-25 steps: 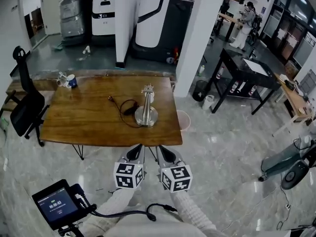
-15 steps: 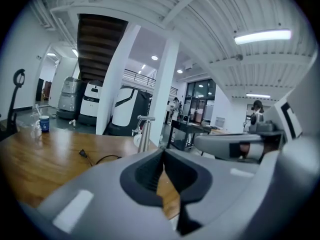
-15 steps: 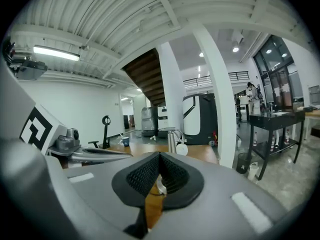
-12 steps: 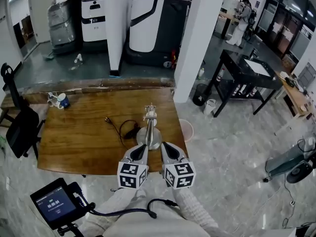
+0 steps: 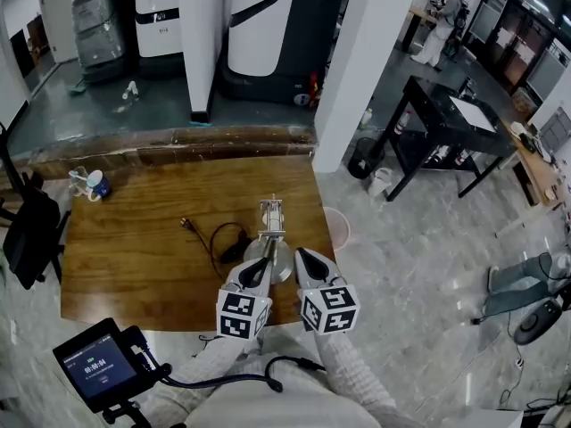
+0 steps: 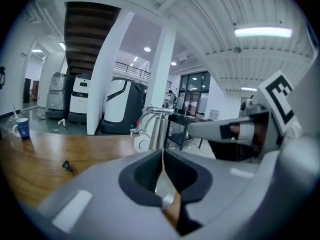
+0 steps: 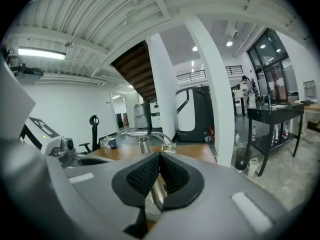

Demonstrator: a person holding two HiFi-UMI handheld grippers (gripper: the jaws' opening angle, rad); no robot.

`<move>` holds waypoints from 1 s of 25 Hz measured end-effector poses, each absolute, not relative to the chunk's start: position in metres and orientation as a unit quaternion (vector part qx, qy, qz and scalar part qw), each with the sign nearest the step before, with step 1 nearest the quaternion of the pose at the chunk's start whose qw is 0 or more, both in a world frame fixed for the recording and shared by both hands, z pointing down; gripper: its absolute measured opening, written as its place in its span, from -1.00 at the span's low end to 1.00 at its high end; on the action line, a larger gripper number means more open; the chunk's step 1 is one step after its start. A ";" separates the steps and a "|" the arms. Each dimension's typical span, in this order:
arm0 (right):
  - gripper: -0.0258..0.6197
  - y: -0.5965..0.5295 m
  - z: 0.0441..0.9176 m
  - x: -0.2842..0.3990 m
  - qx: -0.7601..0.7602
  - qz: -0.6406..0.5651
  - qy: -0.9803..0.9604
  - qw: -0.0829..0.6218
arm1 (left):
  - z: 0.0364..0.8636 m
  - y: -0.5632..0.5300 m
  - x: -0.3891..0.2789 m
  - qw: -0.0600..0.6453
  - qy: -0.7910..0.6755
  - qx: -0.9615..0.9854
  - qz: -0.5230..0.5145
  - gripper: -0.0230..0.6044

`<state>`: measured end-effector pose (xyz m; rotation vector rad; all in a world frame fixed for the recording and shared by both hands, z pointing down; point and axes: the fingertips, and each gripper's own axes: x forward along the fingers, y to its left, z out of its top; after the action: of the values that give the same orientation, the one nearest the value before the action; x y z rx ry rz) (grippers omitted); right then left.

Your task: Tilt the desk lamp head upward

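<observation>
Left gripper (image 5: 258, 267), right gripper (image 5: 304, 257) closed over wooden table (image 5: 134, 257), marble floor (image 5: 410, 266).

Table: wooden table (image 5: 134, 248), mid-scene, on pale marble floor.
Mug: blue-and-white mug (image 5: 98, 185) at the table's far left corner.
Chair: black office chair (image 5: 28, 234) just left of the table.
Pillar: white pillar (image 5: 366, 61) at the table's far right corner.
Bin: pale bin (image 5: 337, 228) beside the table's right edge.
Stand: black stand (image 5: 443, 119), right.
Person: person (image 5: 443, 12), far right.
Screen: lit screen (image 5: 100, 368), near left.
</observation>
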<state>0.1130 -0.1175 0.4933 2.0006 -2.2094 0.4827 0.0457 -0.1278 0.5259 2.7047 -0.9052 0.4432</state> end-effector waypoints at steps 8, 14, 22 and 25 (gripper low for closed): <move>-0.88 -0.185 0.511 0.138 0.634 0.191 -0.746 0.068 | 0.563 -0.168 0.065 0.126 -0.297 0.932 0.167 -0.69; -0.71 -0.201 0.505 0.146 0.595 0.238 -0.766 0.051 | 0.565 -0.156 0.064 0.095 -0.300 0.930 0.190 -0.54; -0.63 -0.225 0.495 0.134 0.523 0.294 -0.799 0.049 | 0.561 -0.159 0.070 0.083 -0.309 0.926 0.201 -0.49; -0.63 -0.226 0.497 0.127 0.504 0.317 -0.802 0.047 | 0.560 -0.158 0.072 0.082 -0.309 0.926 0.202 -0.48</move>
<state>0.1271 -0.2257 0.4969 1.5368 -2.4477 0.9677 0.0716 -0.1584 0.5604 2.7651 -0.9239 0.6020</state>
